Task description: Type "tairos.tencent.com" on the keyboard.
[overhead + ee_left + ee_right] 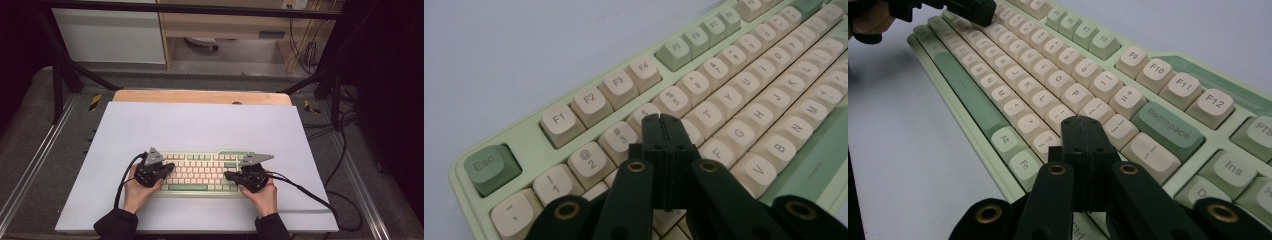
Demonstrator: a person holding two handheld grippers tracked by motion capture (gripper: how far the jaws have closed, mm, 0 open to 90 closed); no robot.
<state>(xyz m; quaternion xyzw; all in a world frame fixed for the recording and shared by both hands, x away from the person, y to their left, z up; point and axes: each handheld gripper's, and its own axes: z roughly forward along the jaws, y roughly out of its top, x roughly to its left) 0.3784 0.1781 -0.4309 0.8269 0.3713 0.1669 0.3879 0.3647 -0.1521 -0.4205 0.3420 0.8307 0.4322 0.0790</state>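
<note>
My bench (200, 125) carries the keyboard (200, 172) square at its near middle, so each hand reaches one end. I hold my left gripper (170, 167) clenched, empty, over the left keys, my right gripper (229, 176) likewise over the right, tips acting as single prods.

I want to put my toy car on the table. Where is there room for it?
Lots of bare room on the white mat behind the keyboard, up to the wooden table edge. The mat's left and right sides are bare too. It is crowded in front: the left gripper and right gripper, both shut, sit over the keyboard's ends.
</note>
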